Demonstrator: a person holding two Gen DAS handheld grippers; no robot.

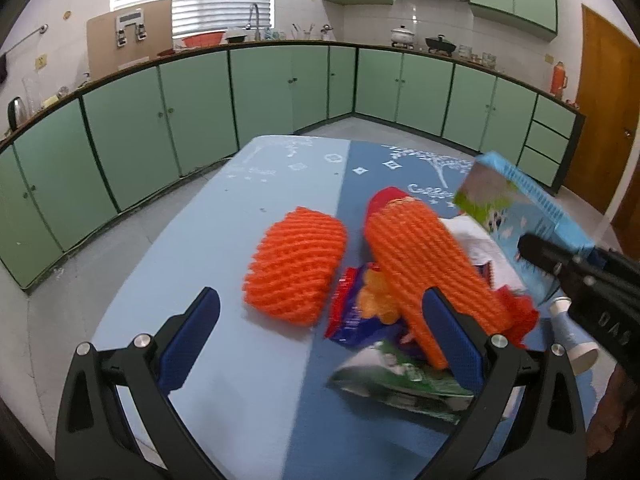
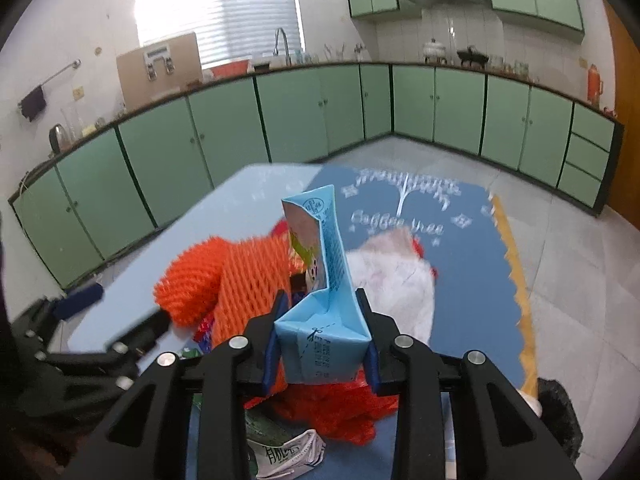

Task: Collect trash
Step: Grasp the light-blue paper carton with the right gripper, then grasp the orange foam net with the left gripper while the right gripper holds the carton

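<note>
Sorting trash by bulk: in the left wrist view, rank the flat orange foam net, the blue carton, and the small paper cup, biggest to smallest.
1. Flat orange foam net
2. Blue carton, looks close to the net in size, and it is partly hidden, so that order is unsure
3. Small paper cup, clearly smallest

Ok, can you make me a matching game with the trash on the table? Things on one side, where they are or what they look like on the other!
Things:
1. blue carton
2. short orange foam net
3. green wrapper
4. small paper cup

Clues:
A. lying on its side at the right
B. squeezed in the right tongs
C. alone on the light blue half of the table
D. crumpled at the near edge of the pile

Pairs: 1-B, 2-C, 3-D, 4-A
</note>
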